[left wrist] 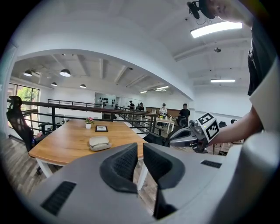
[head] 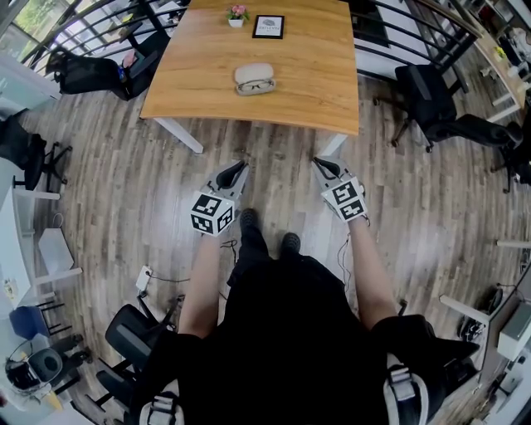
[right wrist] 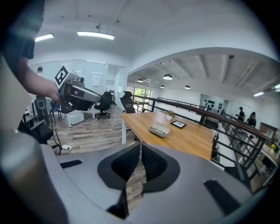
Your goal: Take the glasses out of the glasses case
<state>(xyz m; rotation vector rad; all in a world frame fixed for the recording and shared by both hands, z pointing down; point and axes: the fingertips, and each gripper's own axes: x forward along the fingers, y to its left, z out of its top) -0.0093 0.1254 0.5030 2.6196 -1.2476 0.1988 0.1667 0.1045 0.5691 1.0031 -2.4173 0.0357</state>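
- Left gripper (head: pixel 241 166): jaws pressed together, empty, well short of the case (head: pixel 255 79).
- The case lies open on the bench (head: pixel 323 91), glasses (head: pixel 258 85) inside it.
- Right gripper (head: pixel 319 163): jaws together, empty, equally short of the case.
- Likely best: step up to the case, spread the jaws, steady the case with one gripper, and pinch the frame gently.

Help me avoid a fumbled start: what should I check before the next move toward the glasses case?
1. Glasses case lid open: ok.
2. Glasses visible inside the case: ok.
3. Left hand-held gripper and right hand-held gripper empty: ok.
4. Jaws open for a grasp: not ok, both are shut.
5. Case within reach: not ok, both grippers hang over the floor, short of the table.
6. Clear space around the case: ok, the flower pot and picture frame sit farther back.
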